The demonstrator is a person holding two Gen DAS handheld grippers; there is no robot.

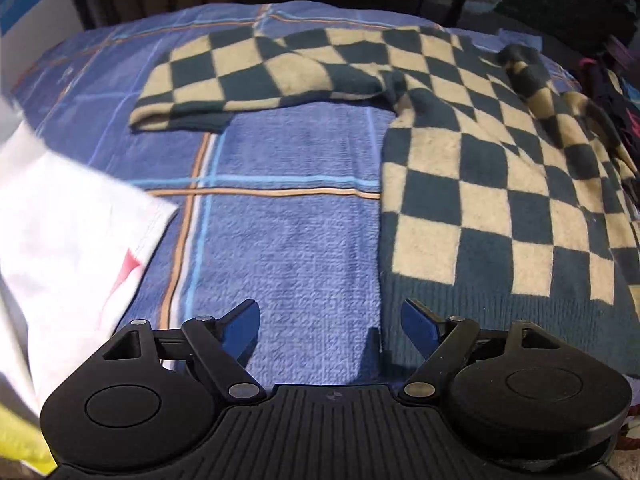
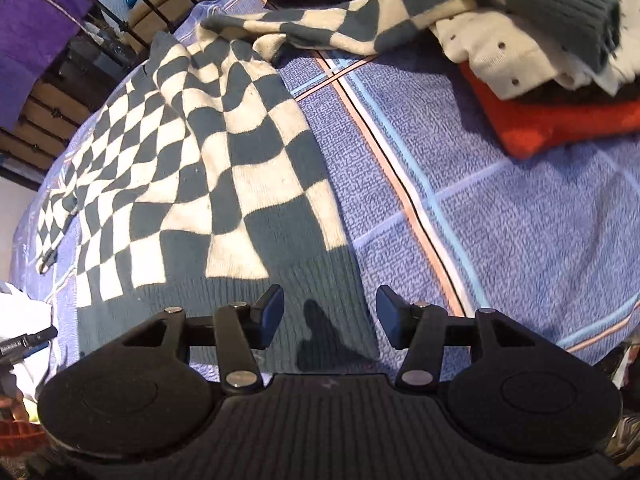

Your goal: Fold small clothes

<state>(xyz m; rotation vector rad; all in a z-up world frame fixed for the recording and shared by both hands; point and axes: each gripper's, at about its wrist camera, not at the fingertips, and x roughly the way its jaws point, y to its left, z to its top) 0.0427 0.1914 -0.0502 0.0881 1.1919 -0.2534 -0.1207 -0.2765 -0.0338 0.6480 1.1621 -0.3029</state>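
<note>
A dark-green-and-cream checkered knit sweater point(image 1: 492, 184) lies spread on the blue terry bedcover point(image 1: 304, 248), sleeves outstretched (ribbed hem nearest). Above that hem, the left gripper point(image 1: 330, 332) gapes wide and empty; the right gripper point(image 2: 330, 316) stands open, gripping nothing.

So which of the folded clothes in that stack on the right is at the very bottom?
The red knit. It lies flat on the blue bedspread, under a dark layer and the cream dotted garment. The checkered sweater's sleeve cuff is draped on top.

Sweater point(image 1: 500, 184) cut off right; white cloth point(image 1: 68, 232) blurred.
</note>
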